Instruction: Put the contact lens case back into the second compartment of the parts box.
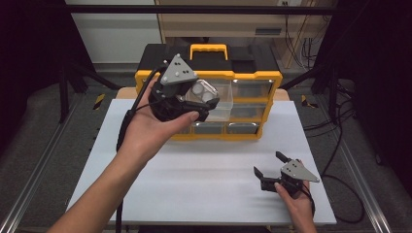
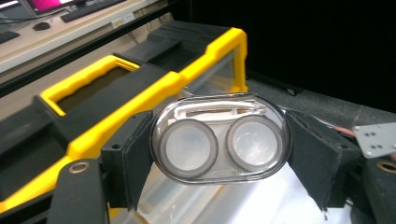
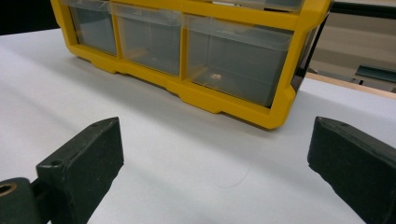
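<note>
my left gripper [image 2: 219,154] clamped on clear case [image 2: 220,138] | over yellow organizer [image 1: 252,77] | no readable labels | my right gripper [image 1: 270,166] wide open, empty, on table [image 1: 204,170]

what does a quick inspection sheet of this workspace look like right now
surface: white rectangular tabletop, bare in front.
job's things: clear oval plastic contact-lens case with two round grey caps, held above a pulled-out clear drawer of the yellow and black plastic drawer organiser.
clutter: nothing seen.
grippers: left claw shut on the case, raised at the organiser; right claw open, low over the table's right front, holding nothing.
cables: black cable hanging from the left claw; another loops by the table's right edge.
surroundings: black frame bars, grey floor, beige cabinet behind.
</note>
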Available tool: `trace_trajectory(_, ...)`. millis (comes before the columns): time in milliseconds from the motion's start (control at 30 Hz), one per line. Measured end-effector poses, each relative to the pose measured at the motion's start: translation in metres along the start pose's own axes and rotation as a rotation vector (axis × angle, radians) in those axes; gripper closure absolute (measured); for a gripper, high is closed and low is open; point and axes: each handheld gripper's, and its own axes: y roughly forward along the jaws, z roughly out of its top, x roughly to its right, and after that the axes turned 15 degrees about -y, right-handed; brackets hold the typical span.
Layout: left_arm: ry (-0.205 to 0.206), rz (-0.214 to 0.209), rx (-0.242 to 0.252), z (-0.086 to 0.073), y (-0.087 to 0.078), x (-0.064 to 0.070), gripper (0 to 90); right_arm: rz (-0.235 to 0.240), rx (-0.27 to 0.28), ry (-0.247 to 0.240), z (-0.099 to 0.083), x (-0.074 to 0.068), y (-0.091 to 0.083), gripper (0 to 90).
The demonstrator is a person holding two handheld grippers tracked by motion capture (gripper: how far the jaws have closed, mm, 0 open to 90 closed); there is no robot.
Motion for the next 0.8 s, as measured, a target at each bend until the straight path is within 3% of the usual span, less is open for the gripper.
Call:
trace_trajectory(367,-0.026,0.03,-0.018,0.003,0.012,-0.014,26.2,0.002,0.003,0.002,0.0,0.0,0.0,3.3)
trace_trajectory(800,-0.019,0.05,-0.023,0.009,0.023,-0.014,26.2,-0.004,0.002,0.001,0.0,0.002,-0.001,3.3)
